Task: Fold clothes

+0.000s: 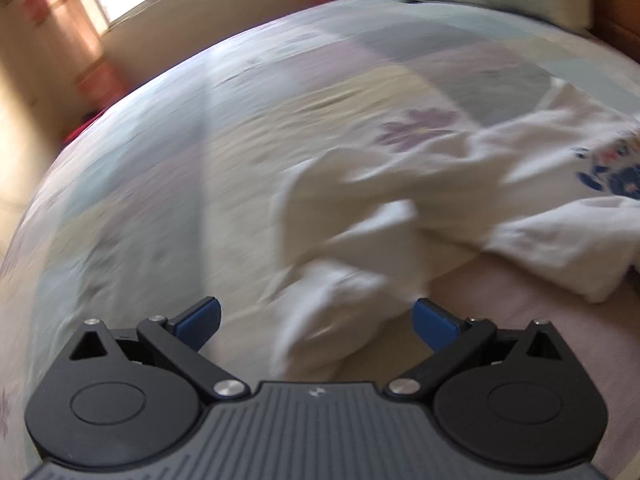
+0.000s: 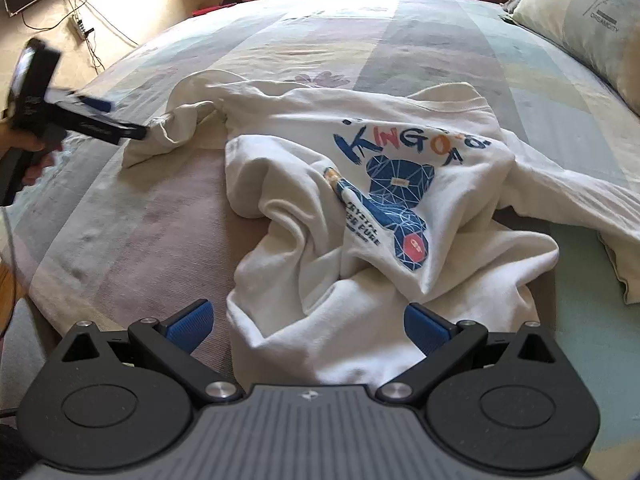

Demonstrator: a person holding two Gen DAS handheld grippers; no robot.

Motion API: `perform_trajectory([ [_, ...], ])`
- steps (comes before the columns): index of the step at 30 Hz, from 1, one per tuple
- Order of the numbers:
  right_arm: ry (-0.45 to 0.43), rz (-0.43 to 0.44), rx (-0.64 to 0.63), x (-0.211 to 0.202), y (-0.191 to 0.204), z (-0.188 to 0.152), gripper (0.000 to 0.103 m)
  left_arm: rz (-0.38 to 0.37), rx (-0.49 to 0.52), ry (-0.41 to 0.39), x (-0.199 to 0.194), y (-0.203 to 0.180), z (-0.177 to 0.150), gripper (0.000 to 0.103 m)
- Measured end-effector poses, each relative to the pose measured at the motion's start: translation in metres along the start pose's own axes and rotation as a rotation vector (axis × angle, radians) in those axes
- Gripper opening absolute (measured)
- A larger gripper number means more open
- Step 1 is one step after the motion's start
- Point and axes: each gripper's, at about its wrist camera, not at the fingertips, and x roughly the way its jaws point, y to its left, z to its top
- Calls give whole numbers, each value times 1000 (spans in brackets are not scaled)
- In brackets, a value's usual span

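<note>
Sweatshirt [image 2: 360, 208] — white, long-sleeved, with a blue and orange print on its chest — lies crumpled on the bed [image 2: 120, 216], spread across the patchwork bedspread in pale blocks of colour. Its body is bunched into folds in the middle, one sleeve trails off to the right edge of the right wrist view, and the other sleeve runs out to the left, its cuff twisted.

Right gripper [image 2: 306, 326] hovers just over the near hem of the sweatshirt with its jaws spread wide, blue pads [image 2: 188, 326] on either side of the cloth and nothing pinched between them. The hem fills the gap below the fingers, though whether they touch it cannot be told.

Left gripper [image 1: 316, 322] is likewise wide apart in its own blurred view, with the white sleeve lying just ahead of and between its fingers — the cloth is not clamped. Seen from the right wrist camera, that gripper sits at the far left, held by a hand [image 2: 32, 152], its tips right at the twisted cuff end of the left sleeve.

A pillow [image 2: 592, 28] rests at the far right corner of the bed.
</note>
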Motion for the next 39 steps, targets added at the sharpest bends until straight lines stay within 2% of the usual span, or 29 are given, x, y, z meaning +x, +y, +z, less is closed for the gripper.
perform_trajectory([
  [4, 3, -4, 3, 0, 1, 0, 103, 39, 98, 22, 33, -41, 16, 102],
  [8, 8, -18, 2, 0, 0, -2, 103, 172, 174, 52, 64, -63, 19, 103],
  [10, 7, -22, 9, -1, -3, -4, 103, 208, 159, 53, 64, -56, 16, 103],
  [13, 9, -19, 27, 1, -9, -6, 103, 323, 214, 68, 61, -40, 4, 103],
  [17, 11, -9, 38, 8, -9, -6, 103, 406, 195, 94, 56, -4, -16, 103],
  [21, 13, -2, 29, 11, -4, -5, 103, 403, 118, 76, 47, 22, -30, 102],
  [23, 14, 2, 22, 11, -1, -5, 103, 356, 111, 55, 43, 22, -35, 102],
  [25, 16, -1, 19, 12, 0, -4, 103, 306, 164, 19, 35, 8, -37, 102],
  [27, 18, -4, 14, 12, 1, -3, 103, 292, 256, -11, 33, -13, -35, 102],
  [31, 28, -4, 8, 14, 4, -4, 103, 328, 451, -69, 37, -53, -26, 102],
  [33, 32, -4, 7, 14, 5, -5, 103, 344, 484, -56, 49, -64, -18, 102],
  [35, 33, -4, 6, 13, 6, -6, 103, 342, 462, -29, 62, -64, -13, 102],
  [39, 31, -8, 10, 11, 4, -8, 103, 342, 312, 8, 73, -34, -14, 103],
])
